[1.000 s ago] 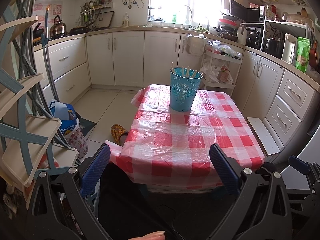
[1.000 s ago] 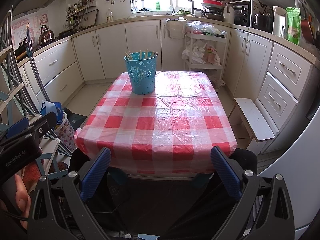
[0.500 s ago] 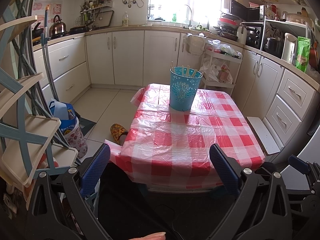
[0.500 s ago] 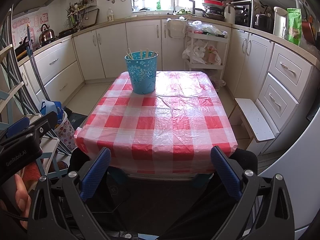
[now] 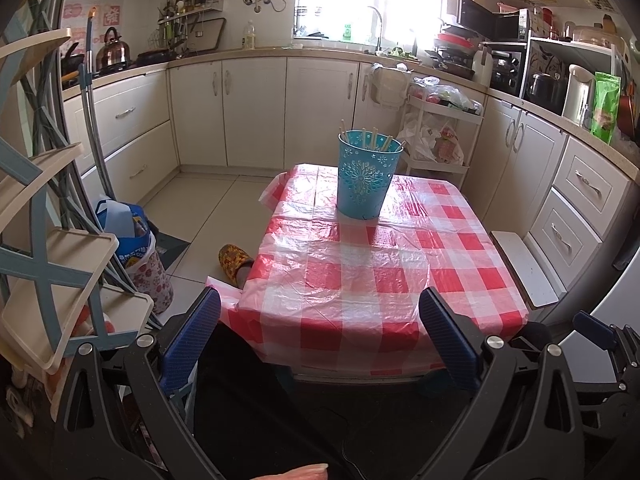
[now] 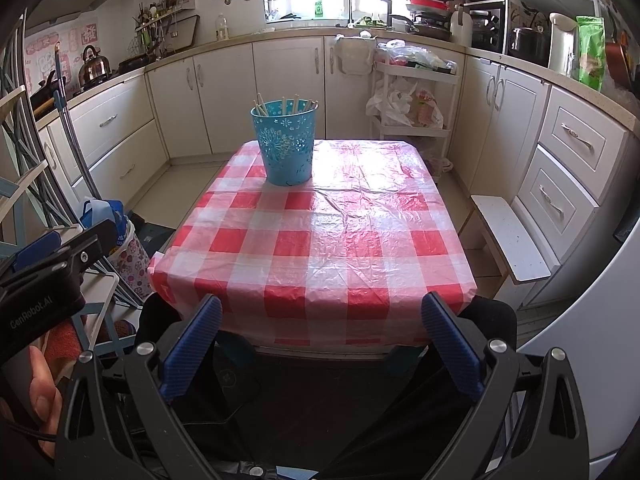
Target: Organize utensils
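A turquoise bucket (image 5: 367,176) with a cut-out flower pattern stands upright on the far part of the surface (image 5: 372,276), which is covered with a red-and-white checked plastic cloth. Several pale chopsticks (image 5: 374,139) lean inside it, their tips showing above the rim. In the right wrist view the same bucket (image 6: 286,142) sits toward the far left corner of the cloth. The left gripper (image 5: 320,330) hangs at the near edge of the surface, its jaws spread wide with nothing between the blue pads (image 5: 191,334). The right gripper (image 6: 321,338) is likewise at the near edge, jaws spread apart and holding nothing. Both are well apart from the bucket. On the floor to the left of the surface lies a patterned slipper (image 5: 234,261), and a white wheeled cart (image 6: 412,96) loaded with plastic bags stands beyond the far right corner against the cream cabinets.
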A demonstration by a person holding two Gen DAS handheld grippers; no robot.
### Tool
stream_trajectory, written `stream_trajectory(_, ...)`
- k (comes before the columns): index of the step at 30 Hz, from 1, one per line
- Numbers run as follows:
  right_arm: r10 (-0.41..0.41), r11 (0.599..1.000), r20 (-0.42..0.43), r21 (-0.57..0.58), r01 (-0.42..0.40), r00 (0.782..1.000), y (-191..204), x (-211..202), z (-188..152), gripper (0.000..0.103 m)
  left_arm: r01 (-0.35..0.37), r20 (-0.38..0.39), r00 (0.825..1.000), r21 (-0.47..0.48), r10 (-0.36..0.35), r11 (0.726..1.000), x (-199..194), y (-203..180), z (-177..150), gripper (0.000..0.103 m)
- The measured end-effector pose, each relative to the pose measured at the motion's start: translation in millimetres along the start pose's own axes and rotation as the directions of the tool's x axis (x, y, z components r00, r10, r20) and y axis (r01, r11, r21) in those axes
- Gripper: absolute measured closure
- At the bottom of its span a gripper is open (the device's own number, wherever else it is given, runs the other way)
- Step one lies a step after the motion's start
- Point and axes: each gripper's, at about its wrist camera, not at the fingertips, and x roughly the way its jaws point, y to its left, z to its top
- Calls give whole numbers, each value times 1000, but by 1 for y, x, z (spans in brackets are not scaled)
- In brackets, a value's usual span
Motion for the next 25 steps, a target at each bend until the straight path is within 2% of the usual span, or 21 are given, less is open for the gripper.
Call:
stream_trajectory(6, 2, 1000, -3, -2, -2, 1000, 0, 1, -3, 7, 8, -5, 1000, -1, -8, 1000, 1, -1, 0, 8)
stream_trajectory(10, 6, 1000, -12, -5, -6, 1000, -1, 4, -6, 7, 82, -20, 996, -26, -83, 996, 4, 2, -1, 8)
stream_trajectory(14, 4, 1000, -3, -5, -4, 1000, -4, 4, -6, 7, -9, 42, 999, 17, 8, 1000, -6, -5, -4, 8)
stream_trajectory(17, -3, 1000, 15, -13, 3, 1000, -4, -1, -5, 7, -29, 66, 997, 28, 28, 999, -10, -6, -2, 8)
stream_trajectory(21, -2, 1000, 19, -16, 2, 1000, -4, -2, -3, 7, -54, 28, 998, 35, 53, 998, -5, -5, 0, 8)
stream_trajectory(25, 1, 1000, 18, -16, 0, 1000, -4, -1, -2, 7, -50, 40, 998, 36, 48, 998, -8, -6, -1, 8)
